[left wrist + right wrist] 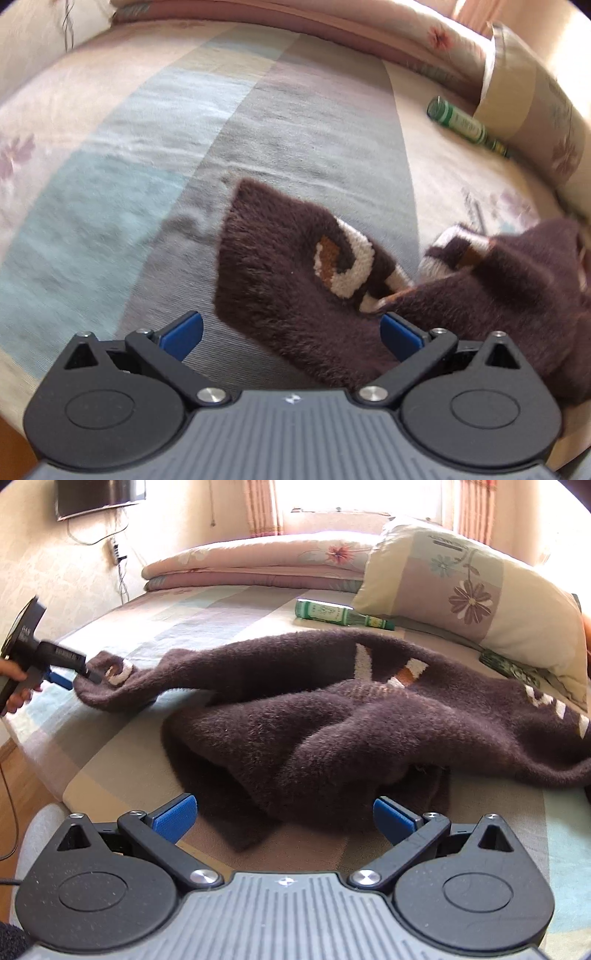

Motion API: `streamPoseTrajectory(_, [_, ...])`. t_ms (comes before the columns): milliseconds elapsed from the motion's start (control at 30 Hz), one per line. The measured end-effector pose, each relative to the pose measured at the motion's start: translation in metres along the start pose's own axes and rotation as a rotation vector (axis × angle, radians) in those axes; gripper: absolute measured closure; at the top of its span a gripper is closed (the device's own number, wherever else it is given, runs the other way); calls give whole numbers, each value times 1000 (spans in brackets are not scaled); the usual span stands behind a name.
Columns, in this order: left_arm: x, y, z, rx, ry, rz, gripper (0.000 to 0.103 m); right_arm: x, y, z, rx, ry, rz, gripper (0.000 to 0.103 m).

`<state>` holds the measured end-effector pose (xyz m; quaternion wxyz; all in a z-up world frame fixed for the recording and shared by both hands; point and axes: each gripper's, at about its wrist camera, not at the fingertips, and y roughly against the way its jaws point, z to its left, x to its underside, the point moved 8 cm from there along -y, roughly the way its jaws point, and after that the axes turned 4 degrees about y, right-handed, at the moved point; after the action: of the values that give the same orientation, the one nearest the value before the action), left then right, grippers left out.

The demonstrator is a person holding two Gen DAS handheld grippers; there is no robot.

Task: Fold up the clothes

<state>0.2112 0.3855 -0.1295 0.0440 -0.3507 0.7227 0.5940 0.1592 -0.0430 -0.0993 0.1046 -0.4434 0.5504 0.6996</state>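
Note:
A dark brown fuzzy sweater [332, 723] with white and orange pattern patches lies crumpled on the bed. One sleeve [177, 672] stretches out to the left. In the left wrist view that sleeve's cuff end [288, 266] lies flat between and just ahead of the blue pads [183, 334] of my left gripper [291, 334], which is open. The right wrist view shows the left gripper [74, 675] at the cuff, held by a hand [14, 690]. My right gripper [284, 819] is open too, just short of the near edge of the sweater heap.
A green bottle [332, 614] lies on the striped bed sheet [122, 746] behind the sweater, next to a flowered pillow [472, 590]. A folded quilt [258, 561] lies at the far end. The bed's edge and wooden floor [14, 775] are at the left.

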Motion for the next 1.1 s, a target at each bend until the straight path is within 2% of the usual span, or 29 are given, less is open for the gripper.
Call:
streamPoseTrajectory(133, [20,0,12,142,111,-1,2,3,-3,0,-7,-6,15,0])
streamPoseTrajectory(233, [39,-11,26,216,213,17,1,2,-7,1,-29,-34,21,0])
streamPoseTrajectory(367, [40,-9,41,325,340,-29,1,1,-10,5,-51,-45,22,0])
streamPoseTrajectory(467, [38,-7,51,404,494,-38,1,2,-11,9,-52,-41,25,0])
streamPoseTrajectory(533, [39,-4,47,524,555,-63,2,3,-12,10,-54,-45,30,0])
streamPoseTrajectory(600, [43,-9,44,576,593,-100,3,4,-14,11,-56,-53,40,0])
streamPoseTrajectory(667, [44,-18,44,570,627,-119,13,5,-16,12,-56,-56,50,0])
streamPoseTrajectory(733, [42,-26,43,568,661,-130,40,4,-16,14,-55,-52,52,0])
streamPoseTrajectory(800, [33,-30,38,579,662,-141,48,4,-16,15,-52,-47,51,0])
streamPoseTrajectory(900, [18,-40,26,575,646,-142,49,4,-16,16,-48,-42,52,0])
streamPoseTrajectory(967, [11,-54,21,537,644,-111,62,5,-17,16,-48,-45,58,0])
streamPoseTrajectory(1033, [6,-58,15,490,617,-103,93,6,-17,17,-48,-48,64,0])
streamPoseTrajectory(1100, [1,-61,8,445,586,-104,95,7,-18,17,-45,-45,68,0])
